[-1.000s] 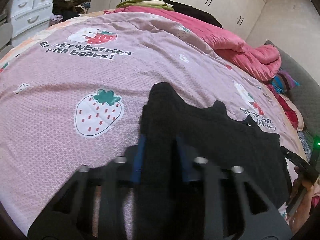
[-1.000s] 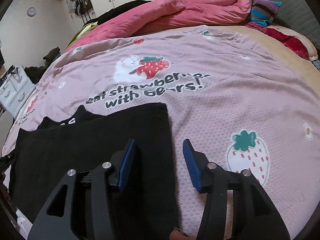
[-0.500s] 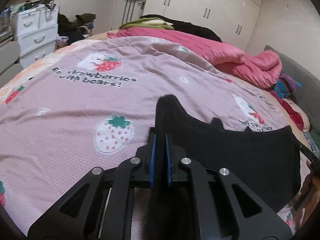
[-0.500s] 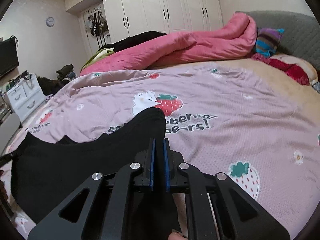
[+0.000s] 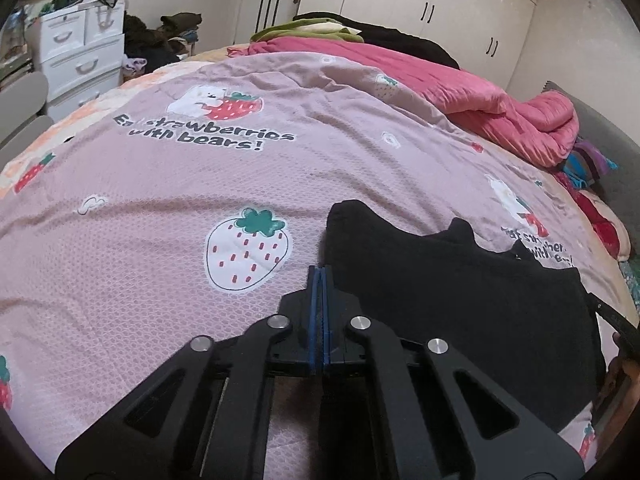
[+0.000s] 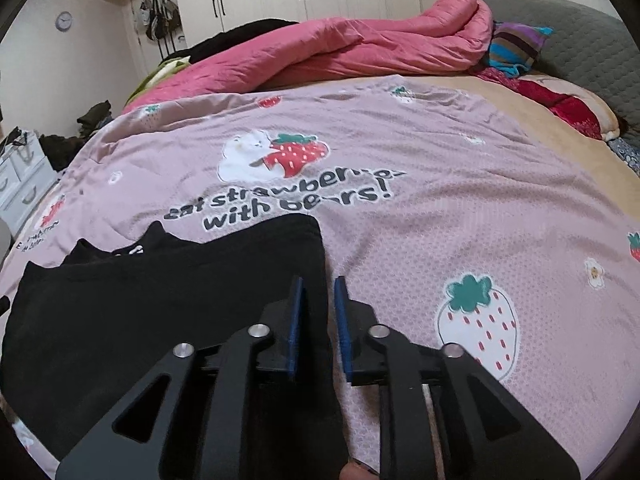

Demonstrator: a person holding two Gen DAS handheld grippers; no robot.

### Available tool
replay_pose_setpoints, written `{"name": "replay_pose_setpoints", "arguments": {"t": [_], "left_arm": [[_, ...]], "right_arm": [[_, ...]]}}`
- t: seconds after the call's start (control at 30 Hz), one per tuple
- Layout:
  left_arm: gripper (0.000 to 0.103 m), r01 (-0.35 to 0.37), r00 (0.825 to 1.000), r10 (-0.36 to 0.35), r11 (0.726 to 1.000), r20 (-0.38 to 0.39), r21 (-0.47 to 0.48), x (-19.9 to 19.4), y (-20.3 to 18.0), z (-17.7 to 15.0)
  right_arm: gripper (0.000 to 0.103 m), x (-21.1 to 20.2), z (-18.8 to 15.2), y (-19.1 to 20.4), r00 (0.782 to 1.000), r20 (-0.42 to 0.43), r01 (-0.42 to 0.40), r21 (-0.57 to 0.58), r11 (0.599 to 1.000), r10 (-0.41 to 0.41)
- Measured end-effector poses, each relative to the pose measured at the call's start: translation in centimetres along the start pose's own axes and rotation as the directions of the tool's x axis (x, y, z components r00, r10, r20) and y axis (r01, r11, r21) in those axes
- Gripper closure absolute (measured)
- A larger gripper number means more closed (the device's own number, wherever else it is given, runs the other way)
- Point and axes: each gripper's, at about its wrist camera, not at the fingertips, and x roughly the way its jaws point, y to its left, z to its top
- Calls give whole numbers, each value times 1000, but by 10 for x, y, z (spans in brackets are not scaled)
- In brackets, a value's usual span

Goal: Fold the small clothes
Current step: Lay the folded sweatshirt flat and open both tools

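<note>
Pinching nothing you can see, your left gripper [image 5: 320, 280] has its blue pads pressed together at the black garment's [image 5: 460, 300] left edge; whether cloth is caught there cannot be told. Your right gripper [image 6: 319, 292] is opening, the garment's [image 6: 168, 300] right edge lying between its parted pads, unpressed. Beyond both, the garment spreads flat on the pink strawberry-print bedcover [image 6: 420, 216], its long axis running from one gripper to the other, each equally near its own corner.

We see a garment [image 5: 460, 300] lying flat on the bedspread [image 5: 160, 208], rumpled quilt [image 5: 480, 96] behind it, drawers [image 5: 80, 52] beyond the bed's left
</note>
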Motion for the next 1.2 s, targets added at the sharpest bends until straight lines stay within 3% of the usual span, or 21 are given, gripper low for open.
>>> {"name": "replay_pose_setpoints", "arguments": {"t": [0.07, 0.1, 0.2, 0.27, 0.4, 0.53, 0.63, 0.77, 1.0, 1.2], "left_arm": [[103, 1, 1000, -1, 1000, -2, 6, -3, -1, -1], [102, 2, 1000, -2, 1000, -1, 7, -5, -2, -1], [87, 5, 1000, -5, 1000, 0, 5, -9, -2, -2], [76, 8, 1000, -8, 1000, 5, 2, -13, -2, -3], [64, 14, 999, -14, 1000, 31, -1, -26, -5, -4], [43, 28, 999, -29, 999, 36, 25, -37, -14, -8], [32, 28, 999, -30, 998, 27, 61, -43, -25, -17], [23, 55, 998, -54, 993, -11, 101, -45, -39, -38], [20, 60, 990, -30, 976, -140, 211, -24, -64, -69], [18, 28, 989, 5, 975, -146, 222, -20, -66, -78]], "right_arm": [[65, -3, -1, -2, 1000, -4, -3, 13, 1000, 3], [62, -6, -2, -3, 1000, -2, -5, 21, 1000, 5], [58, -14, -4, -4, 1000, 3, -21, 37, 999, 21], [46, -22, -8, -3, 1000, 7, -31, 41, 999, 31], [45, -37, -18, 1, 999, 10, -43, 19, 999, 43], [35, -51, -32, 10, 998, -8, -69, -27, 997, 69], [34, -61, -39, 25, 996, -12, -87, -80, 993, 86], [34, -69, -49, 43, 994, -17, -112, -133, 985, 111], [33, -60, -77, 47, 989, -125, -102, -178, 979, 80], [33, -67, -92, 42, 987, -139, -102, -173, 980, 78]]}}
